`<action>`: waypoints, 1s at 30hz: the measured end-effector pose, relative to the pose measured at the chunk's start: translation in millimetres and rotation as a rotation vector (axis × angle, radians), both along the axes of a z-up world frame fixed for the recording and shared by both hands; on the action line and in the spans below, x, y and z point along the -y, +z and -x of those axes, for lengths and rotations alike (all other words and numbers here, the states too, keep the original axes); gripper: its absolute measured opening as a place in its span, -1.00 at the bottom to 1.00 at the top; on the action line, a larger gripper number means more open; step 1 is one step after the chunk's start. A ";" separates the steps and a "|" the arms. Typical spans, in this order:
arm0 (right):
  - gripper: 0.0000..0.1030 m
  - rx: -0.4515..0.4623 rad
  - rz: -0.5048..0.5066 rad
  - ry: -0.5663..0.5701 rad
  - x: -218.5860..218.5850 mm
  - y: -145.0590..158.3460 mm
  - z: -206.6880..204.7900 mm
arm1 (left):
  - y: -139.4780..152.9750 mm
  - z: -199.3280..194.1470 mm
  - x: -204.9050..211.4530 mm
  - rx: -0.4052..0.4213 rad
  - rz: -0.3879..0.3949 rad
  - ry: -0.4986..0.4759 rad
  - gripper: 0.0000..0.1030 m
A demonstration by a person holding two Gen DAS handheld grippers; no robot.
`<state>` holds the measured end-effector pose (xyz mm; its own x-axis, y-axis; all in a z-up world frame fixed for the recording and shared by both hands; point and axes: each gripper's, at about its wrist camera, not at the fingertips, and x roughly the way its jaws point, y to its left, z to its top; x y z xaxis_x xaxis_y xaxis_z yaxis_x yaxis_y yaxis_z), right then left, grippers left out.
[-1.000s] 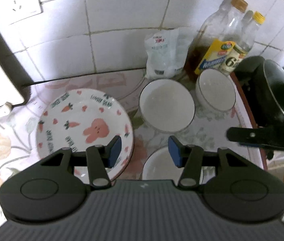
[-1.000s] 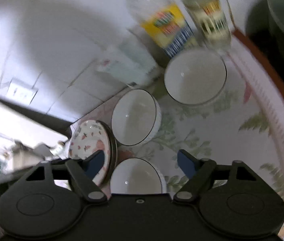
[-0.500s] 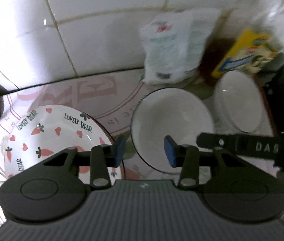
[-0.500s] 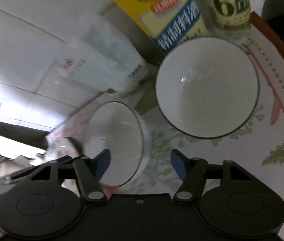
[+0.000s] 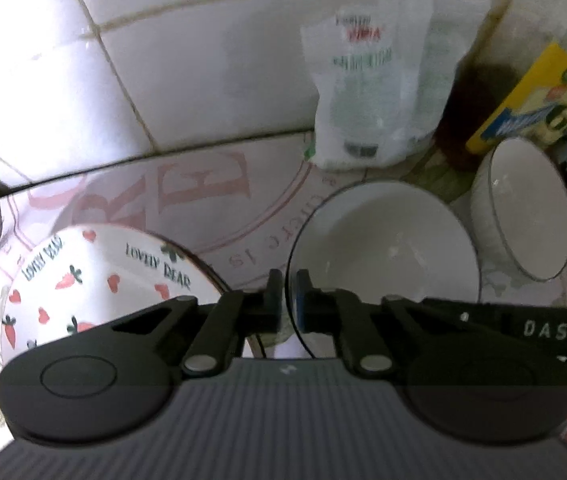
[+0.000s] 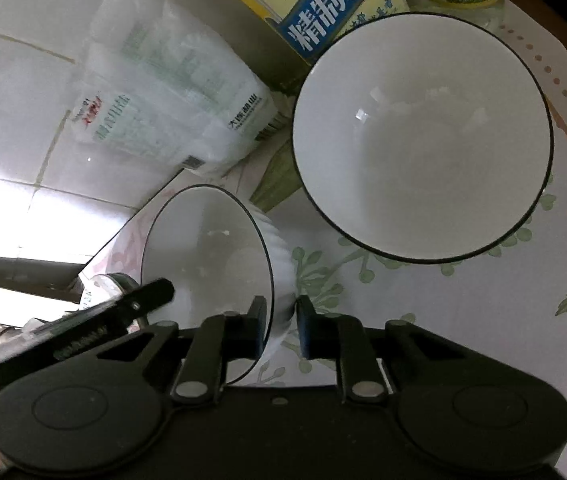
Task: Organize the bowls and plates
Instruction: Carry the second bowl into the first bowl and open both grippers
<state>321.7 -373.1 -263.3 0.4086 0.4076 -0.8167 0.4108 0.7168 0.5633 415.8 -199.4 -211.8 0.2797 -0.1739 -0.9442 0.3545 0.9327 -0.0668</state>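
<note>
1. Jaws clamped on both tools: the left gripper (image 5: 290, 294) has just closed its jaws on the near-left rim of a white ribbed ceramic bowl with a thin dark rim (image 5: 383, 264), low centre in its view.
2. Across the same bowl, the right gripper (image 6: 279, 330) has also just been closing; its jaws now pinch the bowl's wall (image 6: 207, 272) at lower centre of its view, one pad inside, one outside.
3. A second ago both pairs of jaws stood spread above the dishes; both tools have since dropped to the bowl, so the grasp looks complete and a lift could follow.
4. Left of the held bowl lies a white round plate printed with carrots and hearts (image 5: 95, 276); whether more plates sit under it cannot be told.
5. A second white bowl with a dark rim (image 6: 423, 136) sits free in the upper right of the right view, close behind the gripped one.
6. Behind them a white plastic pouch (image 5: 367, 92) and a yellow-labelled bottle (image 6: 315, 4) crowd the tiled wall, leaving little room for a careless swing.
</note>
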 end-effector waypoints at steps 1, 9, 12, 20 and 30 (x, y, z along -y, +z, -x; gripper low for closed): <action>-0.62 -0.002 0.006 0.008 -0.9 -1.0 -1.5 | -1.4 1.6 0.9 0.003 -0.004 0.007 -0.90; -0.65 -0.046 -0.015 0.055 -5.8 6.3 -6.5 | 23.6 22.3 -2.3 0.041 -0.008 -0.002 -0.90; -0.65 -0.030 0.001 0.075 -11.2 23.4 1.6 | 38.9 35.3 -3.4 0.041 -0.037 -0.020 -0.90; -0.65 -0.004 0.035 0.120 -23.5 70.0 29.9 | 79.7 78.2 -26.3 0.004 0.029 0.017 -0.89; -0.65 0.038 0.148 0.147 -31.1 120.3 81.4 | 110.1 131.8 -37.0 0.024 0.068 -0.027 -0.84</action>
